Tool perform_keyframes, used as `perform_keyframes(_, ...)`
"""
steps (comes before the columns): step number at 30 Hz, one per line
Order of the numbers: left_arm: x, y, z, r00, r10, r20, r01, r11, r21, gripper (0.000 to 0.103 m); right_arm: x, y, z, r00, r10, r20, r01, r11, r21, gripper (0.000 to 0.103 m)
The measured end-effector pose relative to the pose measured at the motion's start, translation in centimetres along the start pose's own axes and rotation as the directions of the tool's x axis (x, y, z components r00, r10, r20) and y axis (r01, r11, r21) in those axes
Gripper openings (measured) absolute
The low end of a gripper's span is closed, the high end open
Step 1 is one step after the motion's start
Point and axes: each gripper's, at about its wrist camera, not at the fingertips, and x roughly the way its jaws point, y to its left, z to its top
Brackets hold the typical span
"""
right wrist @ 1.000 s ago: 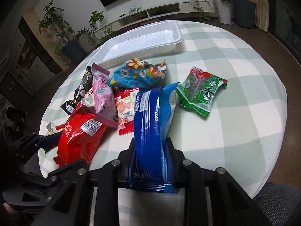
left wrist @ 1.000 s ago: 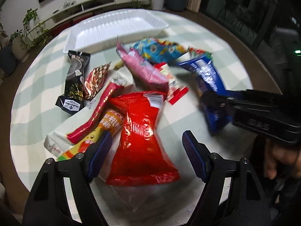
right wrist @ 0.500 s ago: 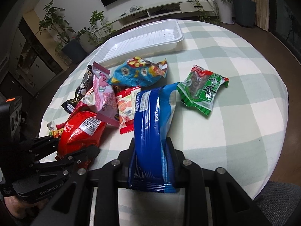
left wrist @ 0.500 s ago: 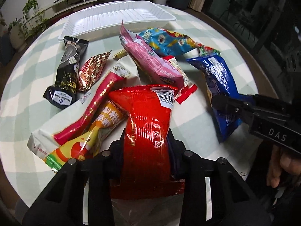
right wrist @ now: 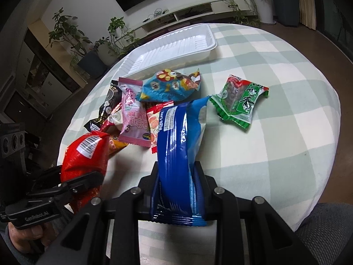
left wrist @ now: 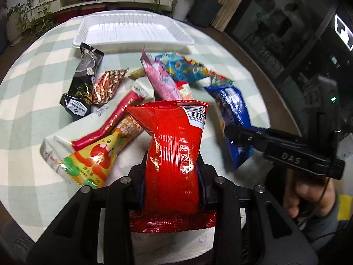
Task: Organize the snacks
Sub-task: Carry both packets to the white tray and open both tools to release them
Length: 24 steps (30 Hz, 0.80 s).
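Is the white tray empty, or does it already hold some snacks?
Empty. The tray shows only its bare ribbed floor in both views; every snack lies on the table or is held in the fingers.

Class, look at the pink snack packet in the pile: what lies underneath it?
The pink snack packet overlaps a red-and-white packet on one side and a white-ended red packet on the other. Whatever sits directly beneath its middle is covered and cannot be seen.

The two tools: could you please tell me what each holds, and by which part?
Left tool grips the red bag near its bottom end; right tool grips the blue packet near its lower end.
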Motion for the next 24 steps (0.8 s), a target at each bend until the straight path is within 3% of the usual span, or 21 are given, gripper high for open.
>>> perform_keyframes(10, -5.5, 3.7, 2.3, 0.989, -0.121, 0.088, 0.129, 0.988, -0.088, 0.032, -2.6, -2.7, 2.8, 0.997, 0.055, 0.053, -0.060, 0.995, 0.081, 0.029)
perform_keyframes(17, -8.8, 9.6, 9.0, 0.986, -0.045, 0.160, 0.066, 0.990, -0.124, 0.032, -5.3, -7.3, 9.6, 0.986, -0.008, 0.166, -0.018, 0.988, 0.153, 0.030)
perform_keyframes(24, -6.6, 13.6, 18.9, 0.983, 0.026, 0.182, -0.005, 0.993, -0.117, 0.032, -3.6, -7.1, 17.4, 0.978, -0.040, 0.206, 0.019, 0.995, 0.102, 0.029)
